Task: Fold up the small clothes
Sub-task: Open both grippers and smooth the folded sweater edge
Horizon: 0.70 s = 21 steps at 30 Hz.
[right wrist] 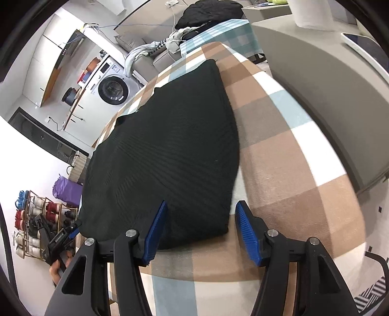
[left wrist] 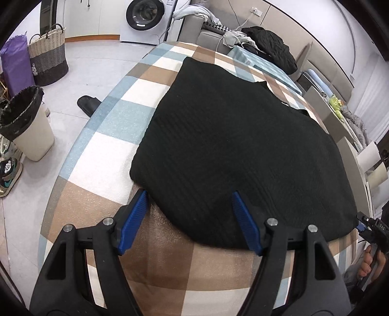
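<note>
A black ribbed knit garment (left wrist: 233, 145) lies flat on the plaid-covered table (left wrist: 102, 150). My left gripper (left wrist: 189, 193) stands open over the garment's near left corner; the left fingertip (left wrist: 142, 197) is at the cloth's edge and the other rests on the fabric. My right gripper (right wrist: 201, 203) is open too, with the garment's (right wrist: 170, 145) near right corner lying between its blue pads (right wrist: 245, 223), not pinched. Each gripper also shows at the edge of the other view: the right gripper (left wrist: 369, 226) and the left gripper (right wrist: 63, 235), each held in a hand.
Left of the table stand a lined bin (left wrist: 26, 121), a woven basket (left wrist: 48, 58) and a black slipper (left wrist: 88, 103) on the floor. A washing machine (left wrist: 145, 19) and a sofa with dark clothes (left wrist: 269, 46) sit beyond. A grey surface (right wrist: 316, 73) borders the table's right side.
</note>
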Available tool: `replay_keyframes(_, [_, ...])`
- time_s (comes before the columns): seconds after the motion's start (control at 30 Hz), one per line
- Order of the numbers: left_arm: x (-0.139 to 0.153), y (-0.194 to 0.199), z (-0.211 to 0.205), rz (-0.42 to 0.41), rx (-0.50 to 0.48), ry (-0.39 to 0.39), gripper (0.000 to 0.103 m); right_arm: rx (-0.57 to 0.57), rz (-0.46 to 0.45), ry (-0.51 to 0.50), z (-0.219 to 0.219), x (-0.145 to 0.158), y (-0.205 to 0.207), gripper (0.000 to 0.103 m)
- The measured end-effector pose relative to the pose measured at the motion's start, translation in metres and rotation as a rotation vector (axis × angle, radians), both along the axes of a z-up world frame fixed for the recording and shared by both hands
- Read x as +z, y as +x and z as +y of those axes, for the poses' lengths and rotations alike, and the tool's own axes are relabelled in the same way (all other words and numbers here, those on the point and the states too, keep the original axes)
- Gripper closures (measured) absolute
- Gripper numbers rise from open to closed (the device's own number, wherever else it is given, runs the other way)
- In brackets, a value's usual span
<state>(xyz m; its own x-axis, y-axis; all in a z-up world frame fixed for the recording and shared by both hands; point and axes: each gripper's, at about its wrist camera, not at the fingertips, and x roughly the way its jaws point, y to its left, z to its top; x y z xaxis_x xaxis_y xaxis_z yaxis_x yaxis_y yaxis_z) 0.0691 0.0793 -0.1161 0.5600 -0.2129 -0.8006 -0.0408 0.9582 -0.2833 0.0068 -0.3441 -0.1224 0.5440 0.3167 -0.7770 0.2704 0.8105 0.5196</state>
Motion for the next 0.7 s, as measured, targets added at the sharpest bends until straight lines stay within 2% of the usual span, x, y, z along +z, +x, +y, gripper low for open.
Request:
replay_keyframes(0.1, [0.000, 0.002, -0.005, -0.016, 0.003, 0.000, 0.038, 0.013, -0.030, -0.011, 0.007, 0.002, 0.004, 0.044])
replay_keyframes(0.13, [-0.001, 0.003, -0.007, -0.024, 0.009, 0.005, 0.048, 0.014, -0.042, -0.024, 0.009, 0.002, 0.006, 0.046])
replay_keyframes(0.17, [-0.001, 0.003, -0.008, -0.032, 0.015, 0.012, 0.063, 0.011, -0.050, -0.043, 0.011, 0.003, 0.009, 0.053])
replay_keyframes(0.2, [-0.002, 0.003, -0.011, -0.036, 0.014, 0.019, 0.069, 0.012, -0.057, -0.060, 0.012, 0.004, 0.011, 0.057])
replay_keyframes(0.27, [-0.002, 0.002, -0.013, -0.046, 0.005, 0.025, 0.082, 0.014, -0.072, -0.078, 0.012, 0.004, 0.015, 0.077])
replay_keyframes(0.33, [-0.001, -0.004, -0.013, -0.060, 0.006, 0.024, 0.086, 0.003, -0.082, -0.088, 0.009, 0.004, 0.018, 0.087])
replay_keyframes(0.43, [0.000, -0.014, -0.013, -0.063, 0.003, 0.035, 0.087, -0.001, -0.064, -0.105, 0.006, 0.003, 0.018, 0.090])
replay_keyframes(0.57, [0.001, -0.026, -0.013, -0.063, 0.005, 0.053, 0.087, -0.017, -0.042, -0.106, 0.000, -0.001, 0.007, 0.091])
replay_keyframes(0.63, [0.002, -0.030, -0.009, -0.058, 0.017, 0.036, 0.086, -0.015, -0.042, -0.112, 0.000, -0.001, 0.004, 0.091])
replay_keyframes(0.7, [0.004, -0.033, -0.003, -0.050, 0.043, 0.005, 0.083, -0.034, -0.045, -0.132, -0.001, 0.003, 0.004, 0.082])
